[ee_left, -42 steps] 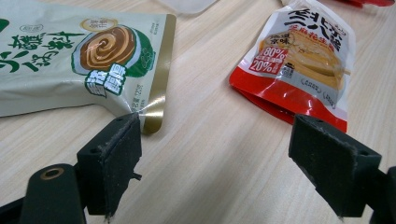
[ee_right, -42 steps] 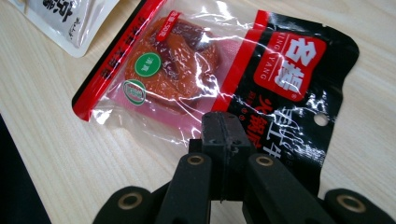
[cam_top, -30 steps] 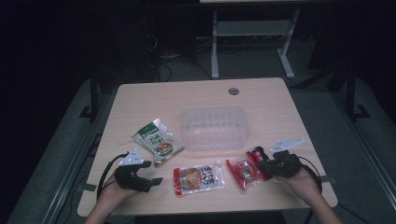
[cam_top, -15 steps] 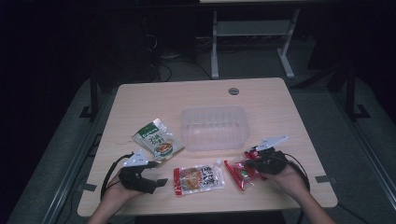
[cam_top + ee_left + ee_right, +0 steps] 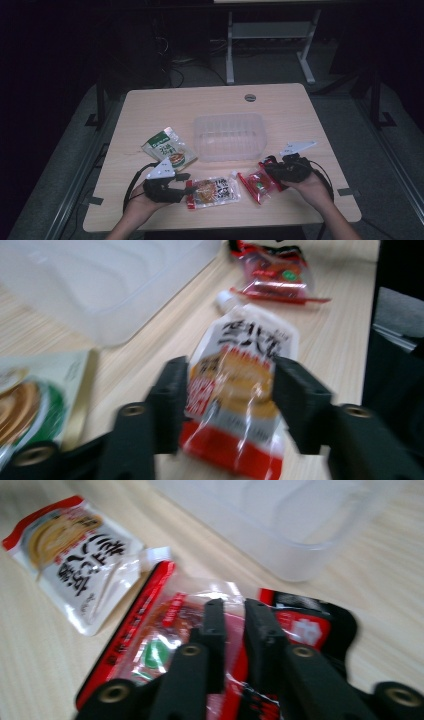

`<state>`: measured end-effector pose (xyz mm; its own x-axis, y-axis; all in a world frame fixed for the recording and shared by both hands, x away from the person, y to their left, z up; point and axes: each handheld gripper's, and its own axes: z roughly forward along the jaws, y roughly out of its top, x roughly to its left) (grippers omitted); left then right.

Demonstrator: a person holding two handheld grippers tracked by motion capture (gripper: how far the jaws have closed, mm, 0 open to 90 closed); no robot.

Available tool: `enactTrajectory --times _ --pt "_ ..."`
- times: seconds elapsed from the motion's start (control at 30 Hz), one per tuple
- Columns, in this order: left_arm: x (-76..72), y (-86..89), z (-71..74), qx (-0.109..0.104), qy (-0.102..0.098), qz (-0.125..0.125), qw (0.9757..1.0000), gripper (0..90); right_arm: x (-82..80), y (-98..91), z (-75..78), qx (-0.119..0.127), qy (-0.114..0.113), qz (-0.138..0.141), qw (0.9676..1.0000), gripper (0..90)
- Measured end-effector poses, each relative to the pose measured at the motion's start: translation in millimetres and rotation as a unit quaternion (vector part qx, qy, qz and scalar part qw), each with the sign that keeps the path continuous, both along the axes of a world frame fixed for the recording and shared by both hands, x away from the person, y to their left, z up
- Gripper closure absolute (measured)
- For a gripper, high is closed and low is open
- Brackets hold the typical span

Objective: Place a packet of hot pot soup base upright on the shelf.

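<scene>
An orange-and-white food pouch (image 5: 216, 190) lies flat near the table's front edge. My left gripper (image 5: 189, 189) has just been closing its jaws, and they now press on the pouch's (image 5: 240, 365) two long sides; the left gripper (image 5: 230, 375) view is blurred. A red pouch (image 5: 256, 184) lies to its right. My right gripper (image 5: 269, 170) rests over it, and its jaws have just been opening. In the right gripper (image 5: 235, 607) view they stand a narrow gap apart above the red pouch (image 5: 165, 630).
A clear plastic container (image 5: 200, 145) stands empty at the table's middle, behind both pouches. A green-and-white pouch (image 5: 169, 149) lies left of it, just behind my left hand. The wooden table (image 5: 165, 107) has a cable hole (image 5: 250, 97) at the back.
My left gripper has slid right to the orange-and-white pouch and its jaws have closed in around it. The right gripper has stayed on the red pouch.
</scene>
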<state>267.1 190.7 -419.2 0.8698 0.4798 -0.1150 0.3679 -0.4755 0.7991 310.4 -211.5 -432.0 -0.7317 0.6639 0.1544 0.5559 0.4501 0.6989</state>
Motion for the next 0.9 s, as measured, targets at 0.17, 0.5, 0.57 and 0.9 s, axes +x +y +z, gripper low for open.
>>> enactTrajectory --times 0.17,0.5,0.57,0.9 --pt "7.2 -22.5 4.1 0.005 0.004 -0.020 0.9998 73.4 2.2 -14.7 3.9 0.006 -0.014 -0.020 0.9997 61.9" --pt "22.0 -79.8 3.1 0.025 0.009 -0.075 0.9968 89.7 0.1 -50.6 7.3 0.011 -0.020 -0.069 0.9973 40.4" --pt "27.3 -95.7 0.3 0.019 0.009 -0.085 0.9962 89.7 -0.1 -55.4 6.8 0.011 -0.021 -0.073 0.9970 39.6" --pt "37.4 -147.5 -18.9 0.021 0.016 -0.114 0.9931 89.7 -1.5 -69.3 3.5 0.013 -0.015 -0.093 0.9955 34.8"
